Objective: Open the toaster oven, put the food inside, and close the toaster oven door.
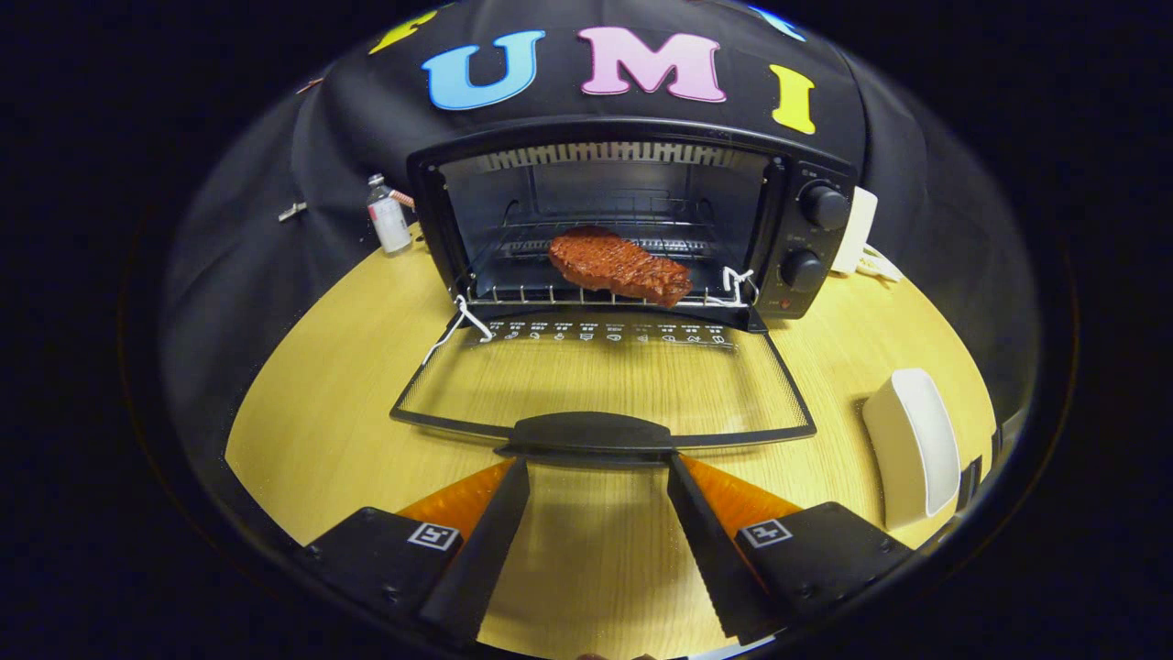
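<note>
**Oven door down, steak on rack, gripper at the handle**

- Gripper [597, 460]: fingers spread wide apart, nothing between them but bare tabletop. Tips sit right at the near edge of the door handle [594, 433], one toward each end of it; cannot tell whether they touch it.
- Toaster oven [632, 220]: stands beyond the fingers, straight ahead, on the wooden table [321, 403]. Cavity open and lit enough to see the back wall and top vents.
- Oven door [605, 376]: glass, swung fully down, lying flat just ahead of the fingertips, wood grain visible through it. White cord ties at both hinge corners.
- Steak [619, 266]: brown, grill-marked, lying on the wire rack [586, 295] inside the cavity, slightly right of centre, its near end over the rack's front edge.
- Two control knobs [823, 205] on the oven's right panel, one above the other.
- Small bottle [389, 216]: upright, beyond and left of the fingers, just beside the oven's left wall.
- White rounded object [907, 445]: on the table to the right of the right finger, apart from the door.
</note>
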